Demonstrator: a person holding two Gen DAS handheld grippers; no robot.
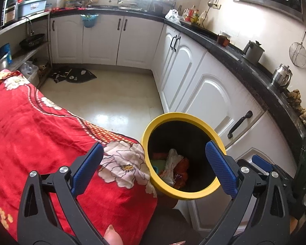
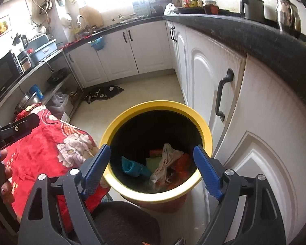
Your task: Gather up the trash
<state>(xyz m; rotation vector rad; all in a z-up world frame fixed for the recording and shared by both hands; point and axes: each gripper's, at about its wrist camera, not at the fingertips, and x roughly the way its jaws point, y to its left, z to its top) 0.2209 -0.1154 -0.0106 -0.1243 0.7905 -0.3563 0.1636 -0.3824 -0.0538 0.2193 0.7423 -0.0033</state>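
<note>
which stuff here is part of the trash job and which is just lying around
Job: bin; white wrapper, teal scrap and orange wrappers inside it.

Lying about: red blanket, floor mat, kettle, steel jug, wok.

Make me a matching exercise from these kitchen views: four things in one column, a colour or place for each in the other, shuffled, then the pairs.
Things:
1. bin rim
2. blanket
3. teal item
4. dark kettle

Colour or place:
A. on the black countertop
B. yellow
C. red with white flowers
D. inside the bin, left of the printed white wrapper

Pairs: 1-B, 2-C, 3-D, 4-A
</note>
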